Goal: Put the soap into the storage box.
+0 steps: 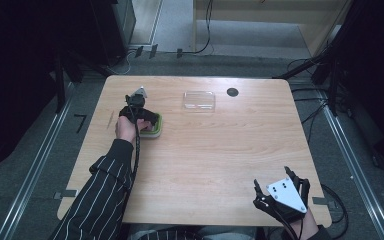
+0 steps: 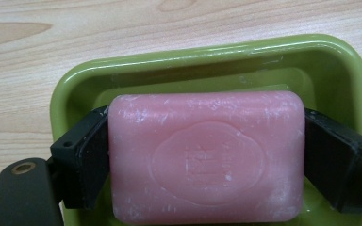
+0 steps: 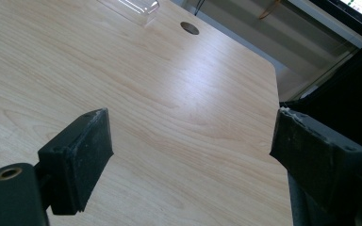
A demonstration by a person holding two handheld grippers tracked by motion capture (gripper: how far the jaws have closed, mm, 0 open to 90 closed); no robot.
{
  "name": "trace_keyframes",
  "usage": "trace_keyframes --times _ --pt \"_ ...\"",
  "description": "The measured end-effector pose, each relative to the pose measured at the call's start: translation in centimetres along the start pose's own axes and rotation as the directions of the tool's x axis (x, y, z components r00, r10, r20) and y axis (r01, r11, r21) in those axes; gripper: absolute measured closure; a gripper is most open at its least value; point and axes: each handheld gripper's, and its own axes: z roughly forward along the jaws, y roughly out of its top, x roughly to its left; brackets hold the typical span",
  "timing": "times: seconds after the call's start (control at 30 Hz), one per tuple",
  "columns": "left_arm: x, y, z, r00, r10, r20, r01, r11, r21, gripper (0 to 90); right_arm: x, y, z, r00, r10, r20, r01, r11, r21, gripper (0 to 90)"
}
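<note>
A pink bar of soap [image 2: 206, 157] with an embossed oval lies in a green soap dish [image 2: 207, 61]. My left gripper [image 2: 206, 162] is shut on the soap, one black jaw pressed against each short end. From the high view the left gripper [image 1: 147, 120] sits over the green dish [image 1: 157, 132] at the table's left. The right gripper [image 1: 280, 192] rests near the front right corner, and in its own view the right gripper [image 3: 191, 150] stands open over bare wood with nothing between the jaws.
A clear plastic lid [image 1: 199, 99] lies at the back middle of the wooden table [image 1: 215, 150], with a round cable hole [image 1: 232, 92] beside it. Both show far off in the right gripper view, the lid [image 3: 136, 7] and the hole [image 3: 189, 28].
</note>
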Motion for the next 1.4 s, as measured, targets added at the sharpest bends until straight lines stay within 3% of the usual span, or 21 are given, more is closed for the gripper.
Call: trace_keyframes --times 0.63,1.1,1.4 --pt "0.0 0.0 -0.1 1.0 0.008 -0.001 -0.008 0.9999 0.007 13.2 0.0 0.0 0.0 1.0 -0.003 -0.003 0.003 1.0 0.001 13.1" --pt "-0.3 -0.2 -1.8 0.9998 0.02 0.006 -0.02 0.9993 -0.031 9.1 0.0 0.0 0.0 1.0 0.0 -0.002 0.0 1.0 0.001 13.1" --pt "-0.6 -1.2 -2.8 0.9994 0.033 0.004 -0.033 0.9985 -0.044 7.6 0.0 0.0 0.0 1.0 0.001 -0.001 -0.001 1.0 0.0 13.1"
